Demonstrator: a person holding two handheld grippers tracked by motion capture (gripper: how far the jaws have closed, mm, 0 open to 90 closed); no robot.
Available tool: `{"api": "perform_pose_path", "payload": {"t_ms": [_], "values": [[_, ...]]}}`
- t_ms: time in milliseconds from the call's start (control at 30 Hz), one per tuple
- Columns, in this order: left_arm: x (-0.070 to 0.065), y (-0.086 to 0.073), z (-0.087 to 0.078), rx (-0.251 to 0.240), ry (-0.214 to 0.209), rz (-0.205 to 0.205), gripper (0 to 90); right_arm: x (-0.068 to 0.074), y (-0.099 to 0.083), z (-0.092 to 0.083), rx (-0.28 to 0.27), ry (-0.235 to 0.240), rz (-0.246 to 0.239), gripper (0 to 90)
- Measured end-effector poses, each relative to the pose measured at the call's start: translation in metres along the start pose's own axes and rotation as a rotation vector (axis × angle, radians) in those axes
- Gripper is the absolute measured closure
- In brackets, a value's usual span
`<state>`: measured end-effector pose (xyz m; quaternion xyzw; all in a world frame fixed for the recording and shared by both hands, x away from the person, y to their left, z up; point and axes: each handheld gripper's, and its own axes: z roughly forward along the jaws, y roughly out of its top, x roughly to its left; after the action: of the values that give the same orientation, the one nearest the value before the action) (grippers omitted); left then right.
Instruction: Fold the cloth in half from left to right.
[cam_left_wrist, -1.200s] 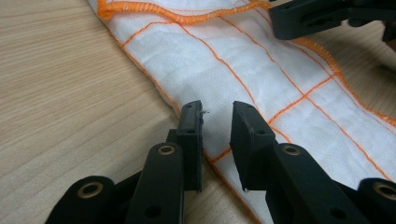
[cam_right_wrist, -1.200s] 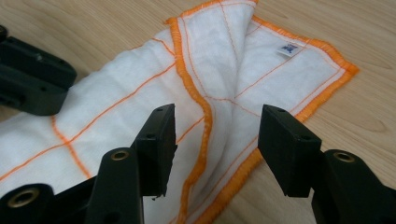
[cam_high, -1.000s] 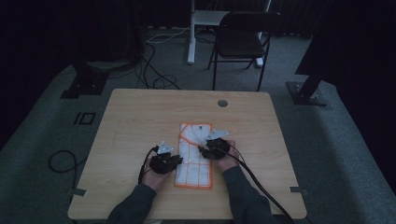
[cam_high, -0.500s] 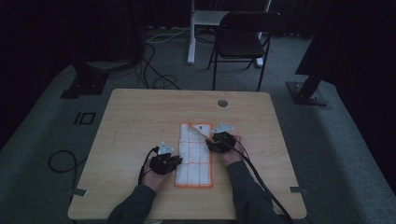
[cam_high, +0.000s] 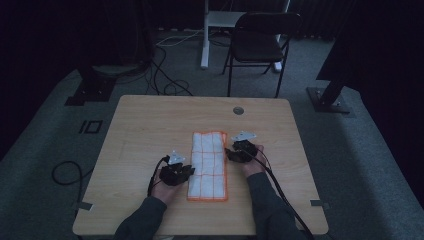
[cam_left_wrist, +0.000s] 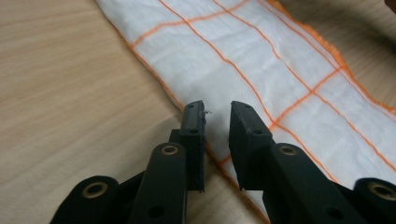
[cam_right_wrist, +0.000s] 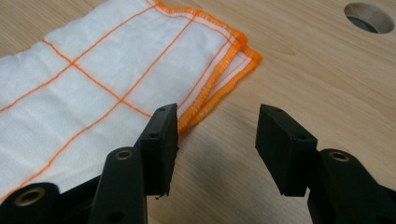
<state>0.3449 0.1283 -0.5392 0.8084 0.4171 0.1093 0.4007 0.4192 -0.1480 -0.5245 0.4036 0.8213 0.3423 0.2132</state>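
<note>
2 black two-jaw grippers work at a white cloth with orange grid lines and orange stitched hem (cam_high: 208, 165), which lies folded into a long strip on the light wooden table (cam_high: 145, 125), running from near to far at about the table's middle.

In the high view the left gripper (cam_high: 186, 171) sits at the strip's left edge, toward its near end, and the right gripper (cam_high: 231, 152) at the strip's right edge, farther up. That view is dim, so the jaws themselves are hard to make out there.

In the left gripper view the left gripper (cam_left_wrist: 217, 114) has its jaws a narrow gap apart, straddling the cloth's orange left edge; they have just been opening, and whether the pads pinch the fabric cannot be told.

In the right gripper view the right gripper (cam_right_wrist: 217, 123) has its jaws spread wide over bare wood, with nothing between them; its left jaw stands just beside the layered hem near the strip's far corner. A round cable hole (cam_right_wrist: 369, 16) in the tabletop is cut off by the picture's top edge. The person's sleeves (cam_high: 265, 200) leave the high view at its bottom.
</note>
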Motion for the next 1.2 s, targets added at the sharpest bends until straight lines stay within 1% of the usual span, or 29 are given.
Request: {"api": "perform_pose_path", "payload": {"t_ms": [300,400,467,833,967,1200], "values": [[0.016,0.011,-0.006,-0.037,0.039,-0.004,73.0,0.001,-0.005,-0.003,-0.004,0.017,0.014,48.7],[0.018,0.013,-0.006,-0.042,0.044,-0.011,72.1,0.001,-0.007,-0.003,-0.004,0.019,0.011,48.7],[0.022,0.015,-0.006,-0.045,0.055,-0.010,71.6,0.001,-0.007,-0.002,-0.008,0.023,0.012,48.8],[0.027,0.024,-0.001,-0.048,0.065,0.002,69.9,0.001,-0.007,-0.004,-0.015,0.023,0.017,48.7],[0.030,0.025,0.002,-0.054,0.062,-0.004,69.9,0.002,-0.007,-0.004,-0.018,0.025,0.015,48.6],[0.037,0.028,0.007,-0.056,0.075,-0.017,69.0,0.004,-0.007,-0.003,-0.019,0.031,0.018,48.5]]}}
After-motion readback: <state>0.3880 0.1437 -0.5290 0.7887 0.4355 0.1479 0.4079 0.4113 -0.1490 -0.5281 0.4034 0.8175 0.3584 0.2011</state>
